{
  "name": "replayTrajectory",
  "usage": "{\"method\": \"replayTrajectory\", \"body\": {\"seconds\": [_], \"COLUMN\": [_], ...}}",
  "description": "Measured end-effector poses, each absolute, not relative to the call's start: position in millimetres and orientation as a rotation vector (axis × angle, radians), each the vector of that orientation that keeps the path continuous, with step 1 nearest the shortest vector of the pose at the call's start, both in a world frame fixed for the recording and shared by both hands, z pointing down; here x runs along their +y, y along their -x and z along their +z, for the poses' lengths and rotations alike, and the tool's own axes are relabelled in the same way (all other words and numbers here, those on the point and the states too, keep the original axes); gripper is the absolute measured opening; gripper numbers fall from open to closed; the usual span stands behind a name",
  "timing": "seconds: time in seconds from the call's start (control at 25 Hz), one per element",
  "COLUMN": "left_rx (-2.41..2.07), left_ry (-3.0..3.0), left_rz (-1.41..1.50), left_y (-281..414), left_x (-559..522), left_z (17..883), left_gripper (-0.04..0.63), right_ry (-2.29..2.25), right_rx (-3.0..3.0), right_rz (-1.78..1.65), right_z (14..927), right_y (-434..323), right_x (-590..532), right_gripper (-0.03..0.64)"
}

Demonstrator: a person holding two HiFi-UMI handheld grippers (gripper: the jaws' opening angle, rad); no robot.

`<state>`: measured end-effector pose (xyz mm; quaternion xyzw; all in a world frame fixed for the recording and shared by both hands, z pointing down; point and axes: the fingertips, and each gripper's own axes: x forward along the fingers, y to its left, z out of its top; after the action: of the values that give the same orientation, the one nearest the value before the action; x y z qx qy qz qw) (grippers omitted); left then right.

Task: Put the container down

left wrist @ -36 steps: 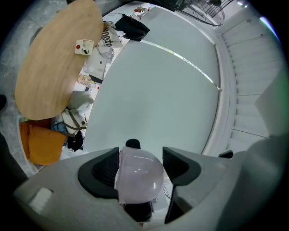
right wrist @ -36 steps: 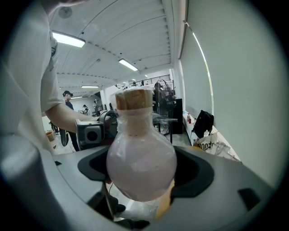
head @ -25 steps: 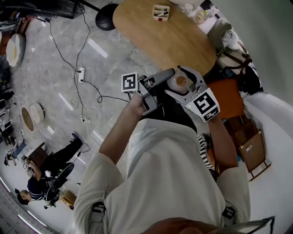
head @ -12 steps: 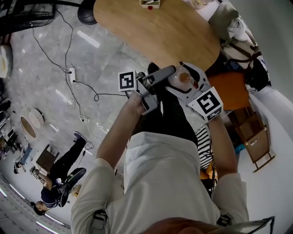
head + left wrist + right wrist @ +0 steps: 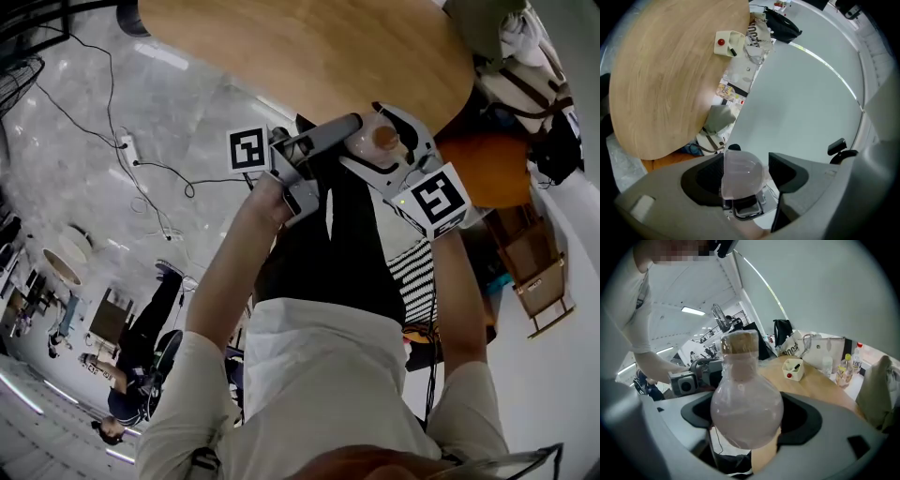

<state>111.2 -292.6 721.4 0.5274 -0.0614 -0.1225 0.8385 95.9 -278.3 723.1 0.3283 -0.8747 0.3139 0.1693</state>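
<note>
The container is a clear bulb-shaped bottle (image 5: 745, 413) with a cork stopper (image 5: 739, 340). It is held in the air just off the near edge of the round wooden table (image 5: 309, 56). My right gripper (image 5: 746, 420) is shut on its wide belly. My left gripper (image 5: 745, 176) comes in from the left, and its jaws close tightly on the clear glass (image 5: 740, 171). In the head view both grippers meet at the container (image 5: 375, 141), the left gripper (image 5: 359, 127) to its left and the right gripper (image 5: 392, 133) around it.
A small white box (image 5: 793, 369) holding a red-tipped item sits on the table's far side, with bags (image 5: 820, 352) and bottles (image 5: 846, 367) beyond it. An orange chair (image 5: 487, 169) stands to the right. Cables and a power strip (image 5: 127, 150) lie on the grey floor.
The table's near edge has come closer under the grippers as the person moved forward. Both grippers kept their hold and stayed together on the container.
</note>
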Motion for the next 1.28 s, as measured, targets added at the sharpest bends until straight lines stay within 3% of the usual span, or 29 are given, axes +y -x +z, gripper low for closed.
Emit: {"method": "replayTrajectory", "body": {"seconds": [0.56, 1.28], "left_rx": [-0.199, -0.258], "left_ry": [-1.115, -1.156], "left_rz": [-0.134, -0.148], "left_y": [-84, -67], "left_x": [-301, -300], "left_z": [871, 942], "left_gripper": [0.296, 0.293], "right_ry": [-1.095, -1.194], "right_rx": [-2.391, -2.133], "right_rz": [1.048, 0.949], "right_z": [885, 1015], "right_y": [-111, -130], "right_x": [-289, -266], "right_gripper": [0.396, 0.396]}}
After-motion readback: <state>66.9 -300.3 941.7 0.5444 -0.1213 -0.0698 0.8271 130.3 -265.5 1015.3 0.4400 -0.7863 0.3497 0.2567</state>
